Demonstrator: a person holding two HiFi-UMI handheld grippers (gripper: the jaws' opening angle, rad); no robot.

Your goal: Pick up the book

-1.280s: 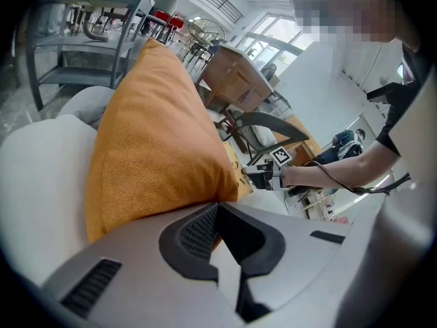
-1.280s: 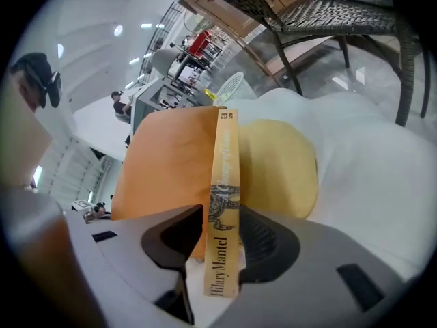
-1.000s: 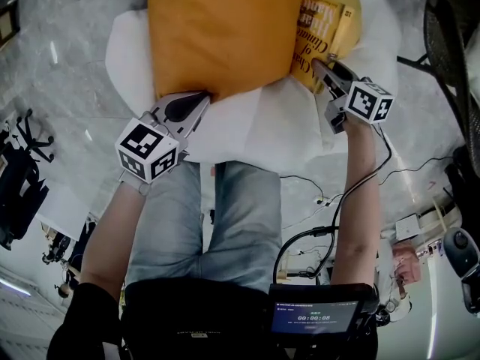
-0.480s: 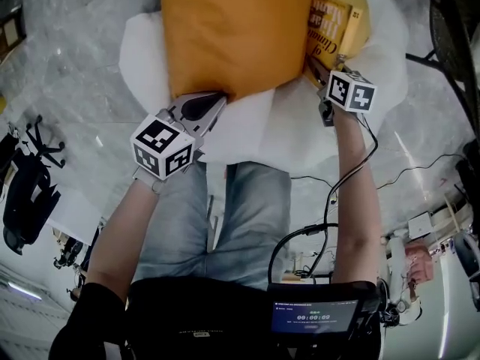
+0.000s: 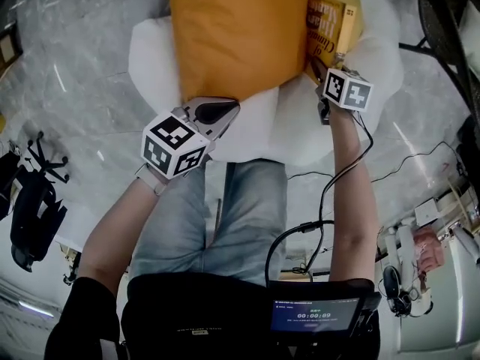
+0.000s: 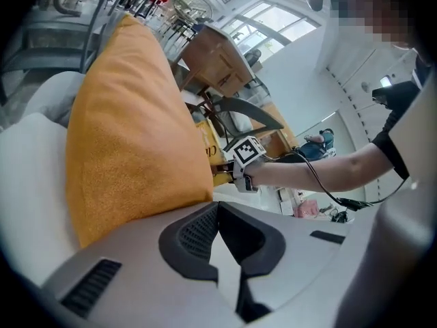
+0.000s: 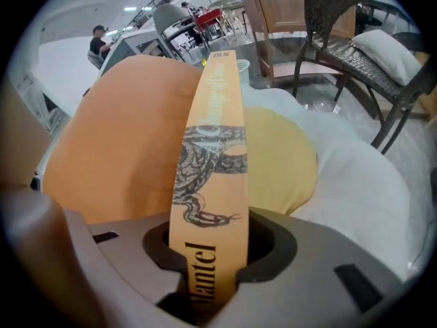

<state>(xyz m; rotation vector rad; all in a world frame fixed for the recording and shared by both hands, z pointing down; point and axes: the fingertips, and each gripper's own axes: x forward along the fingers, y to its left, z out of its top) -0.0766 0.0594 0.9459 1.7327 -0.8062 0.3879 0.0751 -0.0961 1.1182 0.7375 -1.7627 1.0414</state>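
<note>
I see my right gripper [image 7: 208, 255] with jaws just closing, grasping the book [image 7: 213, 149]. The left gripper [image 6: 218, 214] has its jaws clenched, with the orange pillow [image 6: 130, 142] at eleven o'clock.

look: tan-yellow book [image 7: 210, 156]; dark snake drawing and black lettering on its spine.
pose: on edge, spine running from bottom centre to top centre of the right gripper view.
place: upper right of the head view, partly tucked behind the orange cushion [image 5: 240, 28].
state: lower spine between the right gripper [image 7: 208, 248] jaws, which have just been closing; pads on both covers.
</note>
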